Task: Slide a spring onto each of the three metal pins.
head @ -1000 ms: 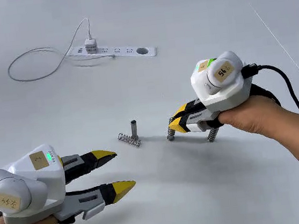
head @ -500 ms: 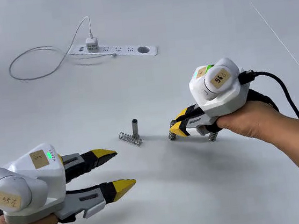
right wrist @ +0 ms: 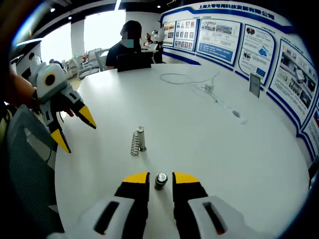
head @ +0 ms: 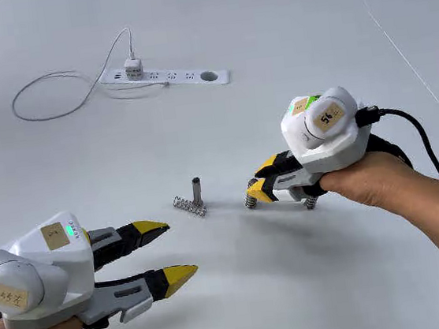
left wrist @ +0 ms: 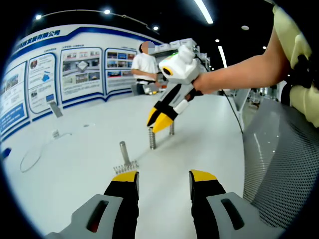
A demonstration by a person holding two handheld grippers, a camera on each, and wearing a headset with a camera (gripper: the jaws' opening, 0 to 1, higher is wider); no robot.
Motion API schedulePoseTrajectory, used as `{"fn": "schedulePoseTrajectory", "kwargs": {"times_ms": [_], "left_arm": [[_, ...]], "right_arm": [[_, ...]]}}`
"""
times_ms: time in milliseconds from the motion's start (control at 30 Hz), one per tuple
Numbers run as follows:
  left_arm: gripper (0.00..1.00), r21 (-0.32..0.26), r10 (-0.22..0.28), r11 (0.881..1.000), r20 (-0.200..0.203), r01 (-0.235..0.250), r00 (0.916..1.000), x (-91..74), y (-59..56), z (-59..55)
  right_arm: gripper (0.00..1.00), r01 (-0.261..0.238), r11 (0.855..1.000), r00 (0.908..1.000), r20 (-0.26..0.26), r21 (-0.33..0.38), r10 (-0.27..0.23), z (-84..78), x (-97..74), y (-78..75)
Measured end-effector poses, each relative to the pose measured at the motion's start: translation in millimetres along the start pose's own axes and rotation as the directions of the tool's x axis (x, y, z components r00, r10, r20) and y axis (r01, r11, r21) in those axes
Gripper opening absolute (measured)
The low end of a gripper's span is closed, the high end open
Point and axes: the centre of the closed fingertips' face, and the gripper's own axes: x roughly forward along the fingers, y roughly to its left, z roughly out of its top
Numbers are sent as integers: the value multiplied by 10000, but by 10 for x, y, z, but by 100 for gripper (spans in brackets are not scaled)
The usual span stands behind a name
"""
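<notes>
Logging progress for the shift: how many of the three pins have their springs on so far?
Done: the first sprung pin and second sprung pin stand by the right gripper. In hand: its jaws straddle the first sprung pin's top; a clamp can't be confirmed. Left: the bare pin stands apart with the loose spring lying beside it; the left gripper hangs open, empty.

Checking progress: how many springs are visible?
3. A loose spring lies beside the bare pin; a fitted spring stands by the tips of the right gripper; another fitted spring sits under that gripper.
</notes>
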Motion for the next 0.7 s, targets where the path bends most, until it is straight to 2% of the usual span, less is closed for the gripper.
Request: {"fn": "schedulePoseTrajectory", "kwargs": {"times_ms": [67, 333, 500, 700], "left_arm": [[41, 14, -2, 10000, -20, 2, 10000, 0, 2, -5], [41, 60, 20, 10000, -10, -20, 10000, -15, 18, 6], [41, 67, 72, 10000, -6, -72, 10000, -37, 25, 13], [41, 62, 104, 9999, -5, -104, 9999, -52, 17, 10]], "right_arm": [[19, 10, 10000, 9997, 246, 9, -11, 78, -25, 25], [19, -178, 9997, 9987, 484, -143, 184, 196, 38, 210], [19, -322, 9994, 9983, 486, -135, 328, 218, 125, 330], [19, -292, 9996, 9984, 488, -29, 294, 225, 220, 404]]}}
